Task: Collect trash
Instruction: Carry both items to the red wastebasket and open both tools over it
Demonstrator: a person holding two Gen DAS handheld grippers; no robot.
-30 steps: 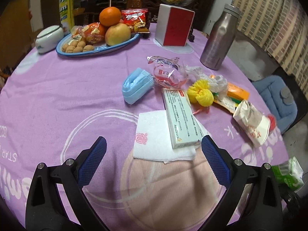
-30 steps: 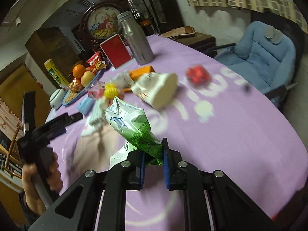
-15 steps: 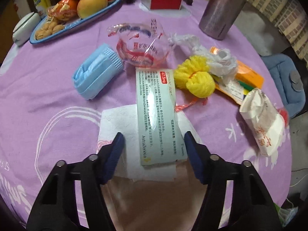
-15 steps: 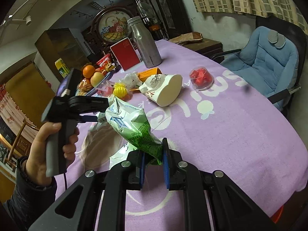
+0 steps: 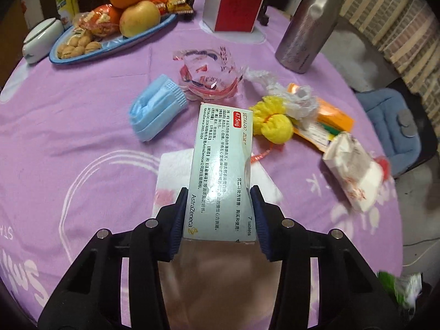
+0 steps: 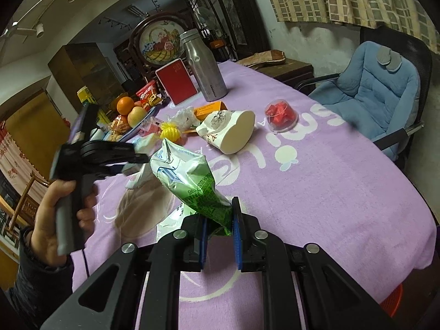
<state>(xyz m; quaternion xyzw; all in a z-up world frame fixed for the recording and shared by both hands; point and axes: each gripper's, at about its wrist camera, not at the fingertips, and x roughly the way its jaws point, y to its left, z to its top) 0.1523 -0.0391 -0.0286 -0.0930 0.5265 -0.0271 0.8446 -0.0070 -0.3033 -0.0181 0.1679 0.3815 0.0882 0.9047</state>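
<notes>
My left gripper (image 5: 218,211) is shut on a pale medicine box (image 5: 221,170), its far end over a white napkin (image 5: 176,170) on the purple tablecloth. Beyond lie a blue face mask (image 5: 156,110), a clear plastic wrapper (image 5: 209,75), a yellow foam net (image 5: 272,122), an orange packet (image 5: 330,115) and a crushed paper cup (image 5: 354,170). My right gripper (image 6: 218,224) is shut on a green and white snack bag (image 6: 192,178), held above the table. The left gripper (image 6: 104,151) shows in the right wrist view, in a hand.
A fruit plate (image 5: 110,46), a red box (image 5: 236,2) and a steel bottle (image 5: 308,27) stand at the back. A cup of red fruit (image 6: 282,115) sits on the right side. A blue chair (image 6: 371,90) stands beside the table. A red bin (image 6: 390,302) is below the table edge.
My left gripper moved forward over the napkin, closed on the medicine box and lifted its near end. My right gripper kept hold of the snack bag.
</notes>
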